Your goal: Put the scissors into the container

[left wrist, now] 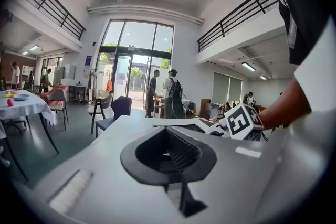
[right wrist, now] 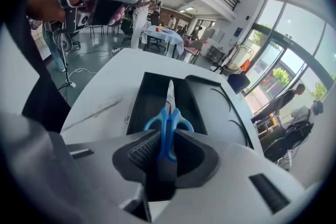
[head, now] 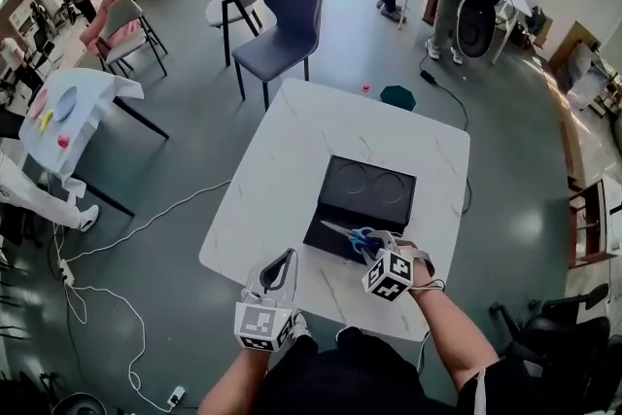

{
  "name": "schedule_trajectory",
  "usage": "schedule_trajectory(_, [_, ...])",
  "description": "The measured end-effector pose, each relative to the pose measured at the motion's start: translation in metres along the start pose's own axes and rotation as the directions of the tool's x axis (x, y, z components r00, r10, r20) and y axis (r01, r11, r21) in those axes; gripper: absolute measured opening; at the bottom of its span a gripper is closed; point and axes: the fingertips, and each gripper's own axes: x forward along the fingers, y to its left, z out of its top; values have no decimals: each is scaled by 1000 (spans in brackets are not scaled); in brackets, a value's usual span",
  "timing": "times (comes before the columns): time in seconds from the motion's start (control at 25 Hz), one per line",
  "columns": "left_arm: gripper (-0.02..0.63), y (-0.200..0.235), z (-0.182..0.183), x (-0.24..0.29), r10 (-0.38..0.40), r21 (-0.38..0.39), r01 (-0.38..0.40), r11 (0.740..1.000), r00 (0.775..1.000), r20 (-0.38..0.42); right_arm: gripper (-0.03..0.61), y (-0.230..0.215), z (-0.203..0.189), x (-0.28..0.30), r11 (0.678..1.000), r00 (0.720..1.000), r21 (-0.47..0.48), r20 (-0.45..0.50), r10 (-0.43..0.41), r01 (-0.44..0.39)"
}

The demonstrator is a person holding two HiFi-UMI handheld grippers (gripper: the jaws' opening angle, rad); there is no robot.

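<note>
- While I hold the scissors [right wrist: 167,126] in the right gripper [right wrist: 167,138], its jaws are partly closed and clamped flat on the blue handle loops. The ribbed pad on the left presses one side of them, and the blade points out at 12 o'clock in that gripper's view.
- In the head view the scissors sit at the 6 o'clock edge of the black container [head: 374,185], tip toward 10 o'clock. From the gripper view the blade hangs over the long narrow trough on the container's left side. I cannot tell whether it touches the bottom.
- I judge the scissors light and stiff, with a thin bright metal blade and smooth moulded plastic handles. The plastic may be slick against the pads, and the weight sits ahead of the grip, so they could pivot nose-down if I loosen too early.
- The handles are the right place to hold: broad, rounded and thick enough for the ribbing to bite. The blade is narrow, hard and pointed, so I would not pinch it.
- The container looks like rigid matte black plastic, rectangular, with the trough beside a section marked by two circular recesses.
- The left gripper [left wrist: 168,152] rests on the table at about 7 o'clock from the container, jaws closed together with nothing between them.
- The white table [head: 282,170] has a smooth, faintly veined top.
</note>
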Motion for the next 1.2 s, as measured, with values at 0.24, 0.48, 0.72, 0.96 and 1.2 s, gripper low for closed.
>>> schedule_trajectory(0.24, [8, 4, -2, -2, 16, -2, -16, 1000, 1000, 0, 86, 4, -13, 22, 995, 991, 17, -85, 99, -98])
schedule_trajectory(0.48, [8, 6, -3, -7, 27, -5, -27, 1000, 1000, -7, 86, 5, -19, 33, 989, 977, -3, -156, 147, -149])
schedule_trajectory(0.72, [9, 12, -5, -10, 33, -8, -33, 999, 999, -9, 87, 7, -24, 47, 982, 956, 7, -227, 183, -186])
schedule_trajectory(0.96, [9, 15, -6, -15, 45, -15, -45, 999, 999, -10, 96, 8, -27, 52, 981, 943, 13, -276, 188, -191])
schedule_trajectory(1.2, [9, 13, -2, -16, 38, 3, -38, 999, 999, -15, 141, -3, 0, 25, 993, 978, 16, -172, 120, -119])
